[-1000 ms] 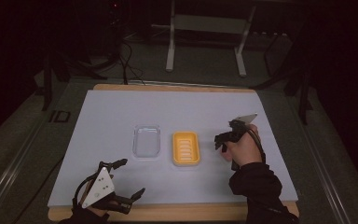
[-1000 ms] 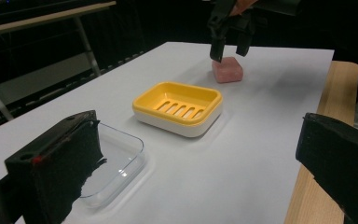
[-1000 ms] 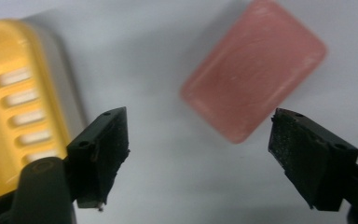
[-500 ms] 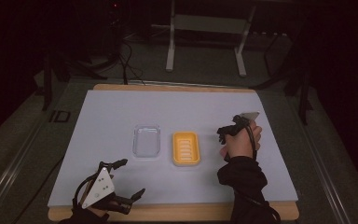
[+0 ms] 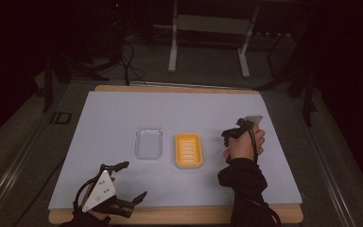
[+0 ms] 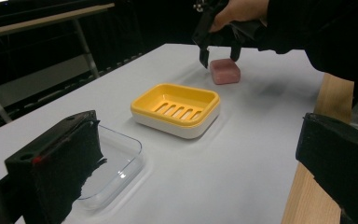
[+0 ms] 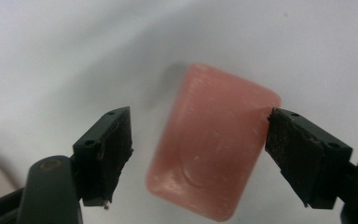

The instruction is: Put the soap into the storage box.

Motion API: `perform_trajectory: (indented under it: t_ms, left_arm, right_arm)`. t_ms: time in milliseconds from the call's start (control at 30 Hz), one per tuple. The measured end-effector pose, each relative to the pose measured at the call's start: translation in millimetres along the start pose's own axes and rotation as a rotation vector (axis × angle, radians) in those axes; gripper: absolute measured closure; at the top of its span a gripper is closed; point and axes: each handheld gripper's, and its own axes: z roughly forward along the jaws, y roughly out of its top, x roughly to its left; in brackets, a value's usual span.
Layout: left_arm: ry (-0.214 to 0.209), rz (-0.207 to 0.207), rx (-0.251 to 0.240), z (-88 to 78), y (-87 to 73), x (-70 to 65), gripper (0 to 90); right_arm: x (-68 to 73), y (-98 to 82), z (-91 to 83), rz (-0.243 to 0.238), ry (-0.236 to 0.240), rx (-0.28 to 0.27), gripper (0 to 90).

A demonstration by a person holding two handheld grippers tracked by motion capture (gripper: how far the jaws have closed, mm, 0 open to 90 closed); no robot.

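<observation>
A pink soap bar (image 7: 214, 149) lies flat on the white table sheet. My right gripper (image 7: 200, 126) hangs straight above it, open, one jaw on each side of the bar; the right jaw looks close to the bar's edge. From the left gripper view, the right gripper (image 6: 219, 49) hovers just over the soap bar (image 6: 224, 71), beyond a yellow soap dish (image 6: 177, 108). In the high view, the right gripper (image 5: 231, 135) is to the right of the yellow dish (image 5: 188, 150). My left gripper (image 5: 131, 182) rests open near the table's front left edge, holding nothing.
A clear plastic tray (image 5: 149, 143) lies just left of the yellow dish. The wooden table edge (image 5: 179, 215) runs along the front. Metal stand legs (image 5: 208, 42) stand on the floor behind the table. The white sheet (image 5: 170, 109) is bare at the back.
The right hand has turned more upright and brought its gripper down over the soap bar. The left gripper has stayed put.
</observation>
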Motion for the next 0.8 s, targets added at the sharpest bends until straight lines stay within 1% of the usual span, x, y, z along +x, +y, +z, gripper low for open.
perform_trajectory:
  t_ms: [100,267,333,400,433,467,500,600,633,733,767,800]
  left_arm:
    - [0.001,0.002,0.001,-0.1,0.1,-0.5,0.6]
    - [0.002,-0.001,0.000,-0.3,0.0,0.2,0.6]
    - [0.002,0.002,0.001,-0.3,0.1,-0.1,0.6]
    - [0.000,0.002,0.000,-0.2,0.1,-0.2,0.6]
    - [0.001,0.003,0.002,0.0,0.1,-0.5,0.6]
    - [0.001,0.004,0.003,0.0,0.1,-0.5,0.6]
    - [0.001,0.004,0.001,-0.3,0.1,-0.4,0.6]
    - [0.002,0.001,0.000,-0.5,0.1,0.0,0.6]
    - [0.003,0.003,0.002,-0.5,0.0,0.1,0.6]
    - [0.001,0.001,-0.001,-0.5,0.0,0.0,0.6]
    - [0.002,0.004,0.004,-0.3,0.0,-0.2,0.6]
    - [0.002,0.004,0.004,-0.3,0.0,-0.2,0.6]
  right_arm:
    - [-1.7,1.2,3.3,0.006,-0.004,0.008,21.9]
    - [-2.9,-0.7,7.6,-0.011,-0.022,0.025,22.4]
    - [-2.3,-1.2,8.3,-0.018,-0.024,0.022,22.4]
    - [-2.0,-0.7,8.6,-0.015,-0.024,0.022,22.4]
    - [-1.5,-0.8,9.4,-0.020,-0.031,0.023,22.9]
    - [0.0,-1.2,11.2,-0.029,-0.041,0.036,22.7]
    - [0.7,-1.3,12.3,-0.032,-0.048,0.032,22.8]
    - [1.3,-1.0,14.6,-0.032,-0.053,0.035,22.9]
    - [0.6,0.0,18.0,-0.028,-0.052,0.046,23.0]
    - [0.2,0.7,20.7,-0.032,-0.062,0.047,24.9]
    - [0.6,0.7,22.3,-0.044,-0.065,0.051,26.8]
    - [0.6,0.7,22.3,-0.044,-0.065,0.051,26.8]
